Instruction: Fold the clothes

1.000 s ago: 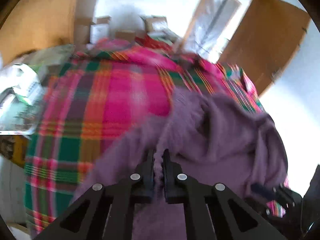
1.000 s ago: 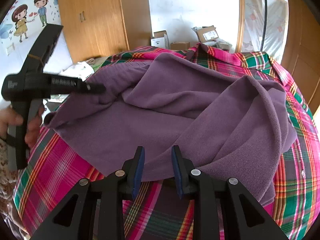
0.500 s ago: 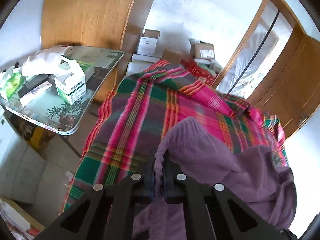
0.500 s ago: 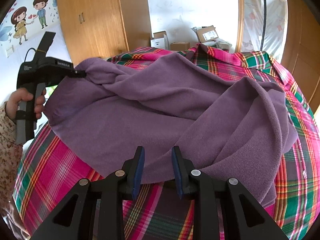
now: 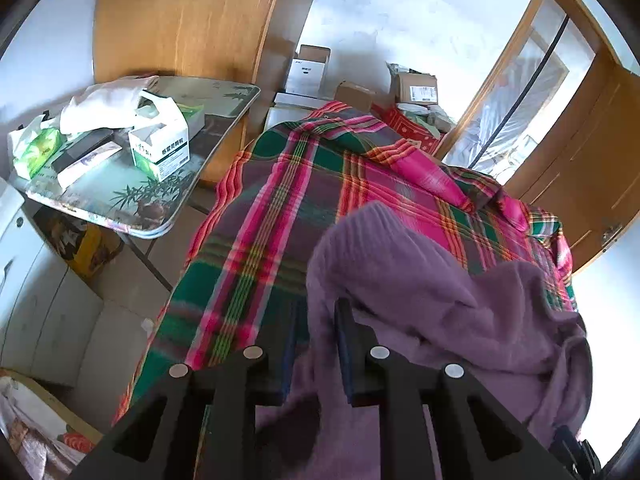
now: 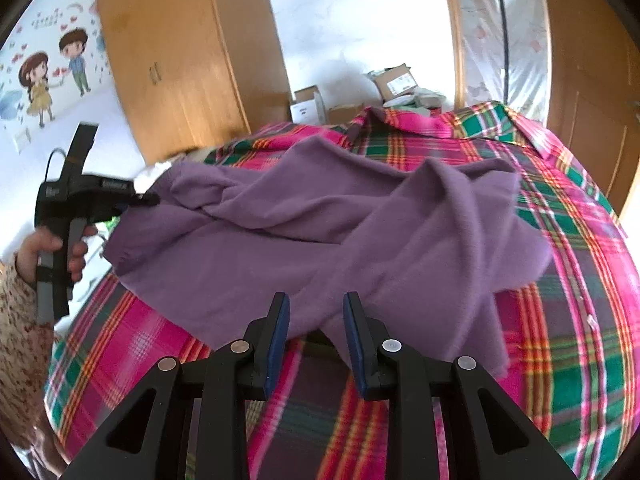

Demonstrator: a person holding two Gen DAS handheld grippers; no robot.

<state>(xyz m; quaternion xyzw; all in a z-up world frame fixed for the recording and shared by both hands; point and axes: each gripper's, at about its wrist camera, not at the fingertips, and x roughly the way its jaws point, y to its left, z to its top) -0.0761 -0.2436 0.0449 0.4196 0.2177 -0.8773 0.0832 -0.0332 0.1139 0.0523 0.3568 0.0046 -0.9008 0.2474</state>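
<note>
My left gripper [image 5: 316, 336] has purple sweater [image 6: 328, 232] fabric between its fingers, though I can't tell whether they pinch it. My right gripper [image 6: 314, 340] is spread, holding nothing, at the sweater's near hem. The sweater lies rumpled across the plaid bedspread [image 6: 560, 208] toward its left edge — no neat fold shows; squaring and folding remain.

left hand-held gripper [image 5: 316, 336]: pads spread a bit vs 0.5 s ago, purple sweater [image 6: 328, 232] edge sits looser between them | sweater: pulled further left, far side bunched up more | right hand-held gripper [image 6: 314, 336]: tipped upward a little
</note>
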